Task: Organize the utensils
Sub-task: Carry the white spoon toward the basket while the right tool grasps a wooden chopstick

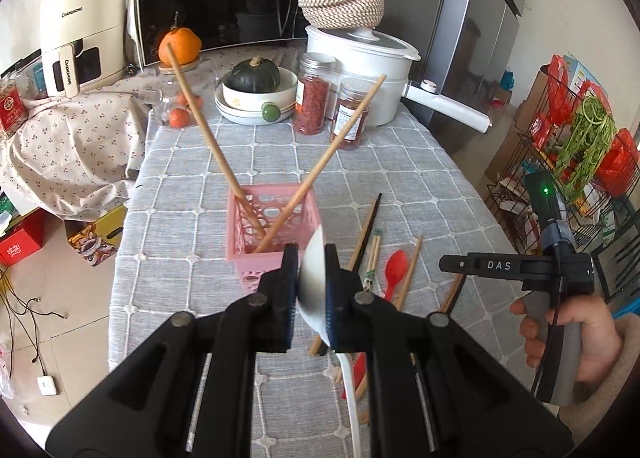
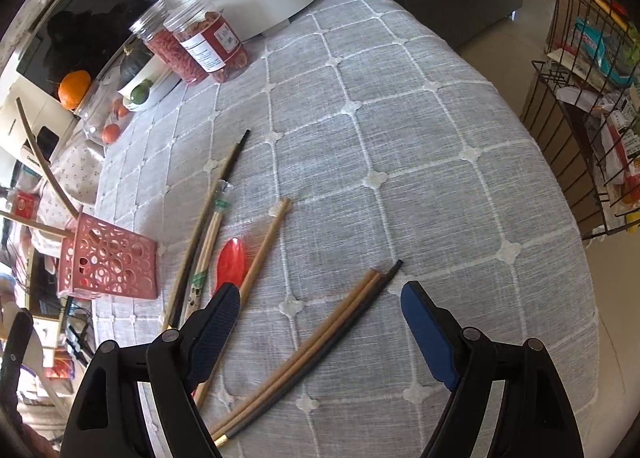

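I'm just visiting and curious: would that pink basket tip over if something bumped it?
Quite possibly. The pink basket is perforated plastic, so probably light. The two chopsticks in it lean far out above its rim, adding leverage. The tablecloth under it may let it slide rather than topple.

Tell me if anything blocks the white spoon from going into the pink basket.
Only partly. Two wooden chopsticks already stand crossed in the pink basket, leaning over its opening. The white spoon, clamped in the left hand-held gripper, has to slip in beside them.
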